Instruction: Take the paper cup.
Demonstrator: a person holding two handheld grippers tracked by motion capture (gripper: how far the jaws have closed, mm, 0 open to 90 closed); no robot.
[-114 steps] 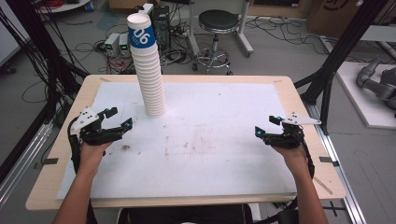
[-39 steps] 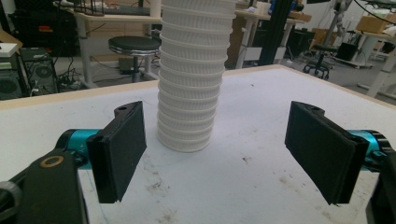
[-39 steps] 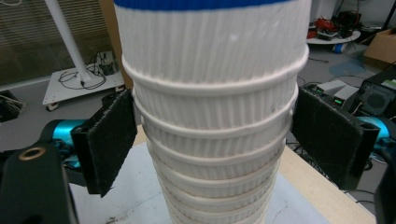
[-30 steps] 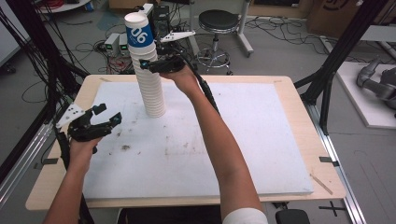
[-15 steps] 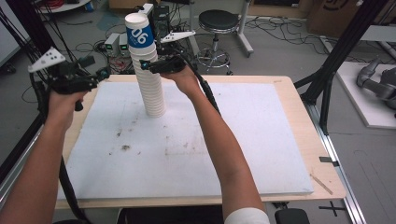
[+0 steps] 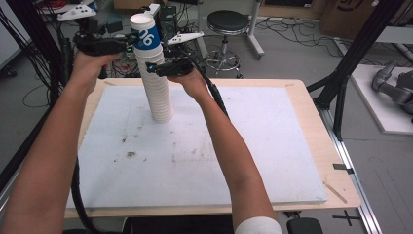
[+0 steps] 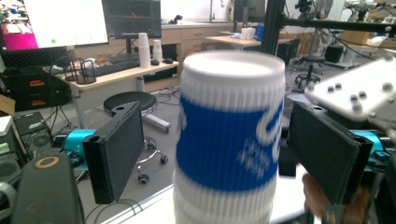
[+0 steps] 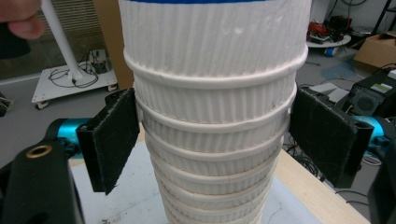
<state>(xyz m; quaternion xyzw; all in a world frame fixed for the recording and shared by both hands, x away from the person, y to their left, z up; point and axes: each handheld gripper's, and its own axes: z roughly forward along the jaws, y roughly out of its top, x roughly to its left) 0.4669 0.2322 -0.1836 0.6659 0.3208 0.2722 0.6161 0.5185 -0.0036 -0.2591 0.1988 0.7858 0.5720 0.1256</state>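
A tall stack of white ribbed paper cups [image 6: 159,100] stands at the back left of the white table mat [image 6: 243,146]; its top cup [image 6: 146,35] has a blue band. My right gripper [image 6: 155,67] reaches in from the right, just below the top cup. Its jaws have just been closing, and in the right gripper view [image 8: 215,140] both black pads [image 8: 114,140] touch the stack [image 8: 212,107]. My left gripper [image 6: 132,45] is raised at the top of the stack. In the left gripper view [image 7: 217,140] the blue-banded cup [image 7: 231,140] sits between the open jaws, with gaps on both sides.
The mat lies on a wooden table [image 6: 336,161]. Behind the table are a black stool [image 6: 226,22], floor cables and computer gear. Black frame posts [image 6: 348,63] rise at the right, and another stands at the left.
My left hand has risen from low over the table's left side to the top cup. The right gripper has stayed at the stack.
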